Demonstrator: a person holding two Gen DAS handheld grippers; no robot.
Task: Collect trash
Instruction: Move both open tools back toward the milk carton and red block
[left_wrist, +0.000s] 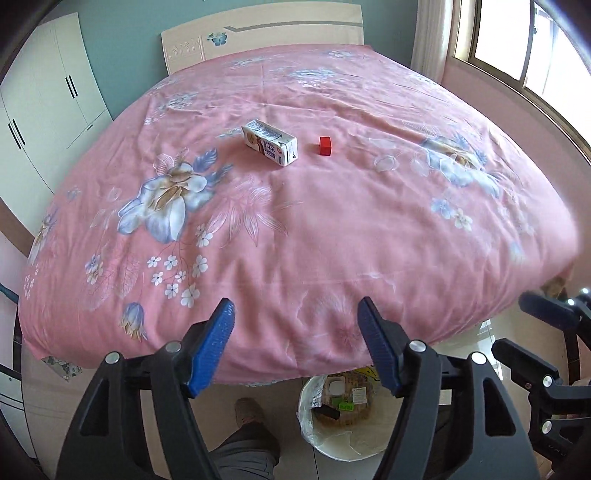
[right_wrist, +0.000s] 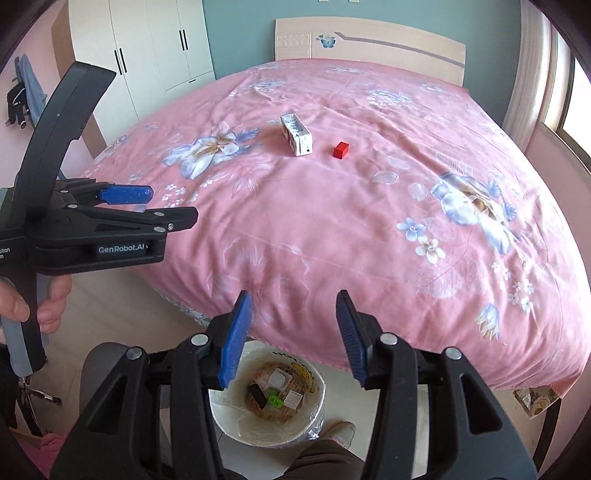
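Pink floral bedding covers a wide bed that fills most of what we see, with a pale headboard against a teal wall at the far end, white wardrobe doors to one side and a window to the other. Out on the middle of the cover lie 2 pieces of trash: a small drink carton on its side and, just beside it but apart, a red cube.

We hold both tools over the near edge of the bed, above the floor. Our left gripper has its blue pads spread, with nothing between them. Our right gripper is likewise spread and empty (its gap looks a little narrower). From the right wrist view we also see a hand wrapped around the left tool's handle.

Below the grippers, on the pale floor at the foot of the bed, stands a round white bin lined with clear plastic. Several small items already lie in its bottom, among them a black piece, a green piece and a white square. A shoe and trouser leg show beside the bin.
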